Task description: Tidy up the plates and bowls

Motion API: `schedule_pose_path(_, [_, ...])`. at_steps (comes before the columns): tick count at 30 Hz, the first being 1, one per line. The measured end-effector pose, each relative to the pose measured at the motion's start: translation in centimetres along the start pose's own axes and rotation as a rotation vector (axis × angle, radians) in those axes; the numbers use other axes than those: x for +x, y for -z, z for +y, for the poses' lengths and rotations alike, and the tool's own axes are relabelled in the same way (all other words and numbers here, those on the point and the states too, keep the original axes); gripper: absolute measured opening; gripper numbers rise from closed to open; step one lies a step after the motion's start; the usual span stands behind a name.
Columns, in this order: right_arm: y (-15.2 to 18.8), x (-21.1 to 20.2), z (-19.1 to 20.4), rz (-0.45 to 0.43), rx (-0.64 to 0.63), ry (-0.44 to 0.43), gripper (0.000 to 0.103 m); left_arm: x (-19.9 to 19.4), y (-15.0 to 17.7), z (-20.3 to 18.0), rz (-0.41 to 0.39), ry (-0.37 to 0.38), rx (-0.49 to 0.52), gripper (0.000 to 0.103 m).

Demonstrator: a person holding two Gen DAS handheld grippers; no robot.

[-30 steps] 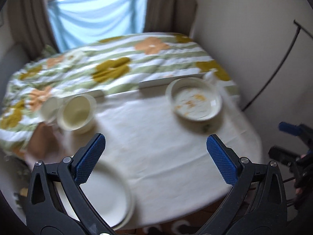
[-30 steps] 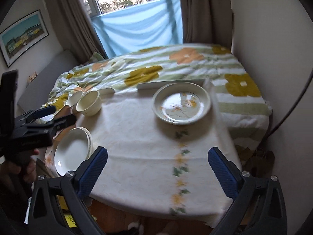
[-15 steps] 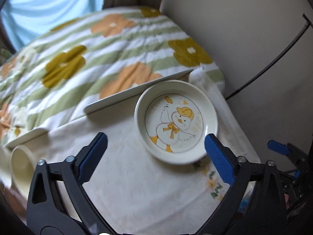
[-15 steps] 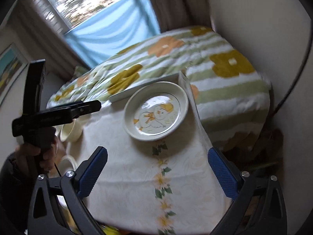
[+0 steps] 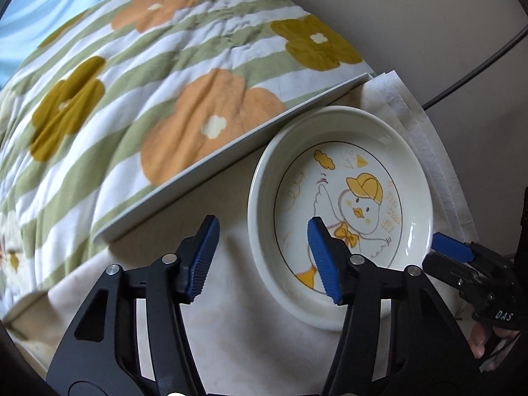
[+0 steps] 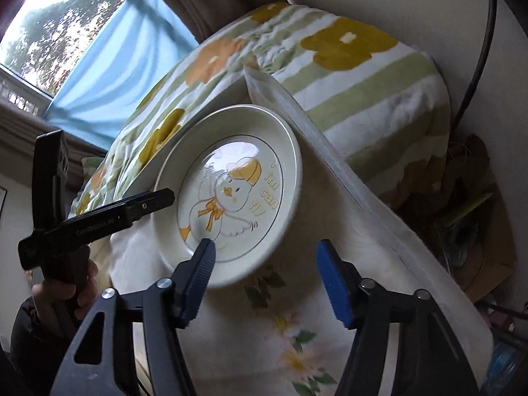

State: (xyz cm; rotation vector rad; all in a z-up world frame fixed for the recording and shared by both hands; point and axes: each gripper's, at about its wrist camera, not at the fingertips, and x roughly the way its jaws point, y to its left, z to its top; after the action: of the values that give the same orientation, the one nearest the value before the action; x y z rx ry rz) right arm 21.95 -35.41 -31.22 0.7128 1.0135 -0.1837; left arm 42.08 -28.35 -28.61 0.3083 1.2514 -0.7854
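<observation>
Both of your grippers have their jaws apart and hold nothing. Your left gripper point(image 5: 264, 257) has one blue finger over the near rim of the duck plate point(image 5: 359, 178) and the other finger outside it. Your right gripper point(image 6: 267, 280) has one finger over the plate's near edge too. The plate sits on the white tablecloth point(image 6: 330, 217), right beside the flowery blanket point(image 5: 132, 99).

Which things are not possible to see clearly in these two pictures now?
- Duck plate, left wrist view: the left tool covers its near inside.
- Plate's near rim, right wrist view: behind the right tool.
- Other bowls and plates: outside both views.
</observation>
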Motion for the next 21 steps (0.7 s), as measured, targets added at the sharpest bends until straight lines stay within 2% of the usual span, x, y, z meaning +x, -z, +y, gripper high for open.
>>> schedule_pose_path(2, [-0.1,0.3,-0.1,-0.011,0.013,0.004,0.053,0.5,-0.3,-0.1,0.001,0.007,0.019,0.048])
schedule_pose_path(3, [-0.2,0.6,-0.2,-0.016,0.022,0.009,0.051,0.7,-0.4,-0.2,0.003,0.01,0.025,0.04])
schedule_pose_path(6, [-0.4,1.3,-0.7,-0.022,0.051,0.011,0.04,1.4,-0.9,-0.4,0.01,0.005,0.052,0.031])
schedule_pose_path(7, [-0.5,1.5,-0.8,-0.02,0.057,0.01,0.034,1.4,-1.0,-0.5,0.005,-0.001,0.06,0.023])
schedule_pose_path(9, [-0.6,1.8,-0.9,-0.016,0.06,0.013,0.032,1.6,-1.1,-0.6,0.003,-0.004,0.062,0.022])
schedule_pose_path(13, [-0.6,2.6,-0.6,0.003,0.047,0.006,0.019,1.6,-1.3,-0.5,0.003,-0.004,0.066,0.022])
schedule_pose_path(21, [-0.8,2.4,-0.5,0.008,0.007,0.013,0.019,1.2,-1.3,-1.0,0.0,-0.027,0.083,0.022])
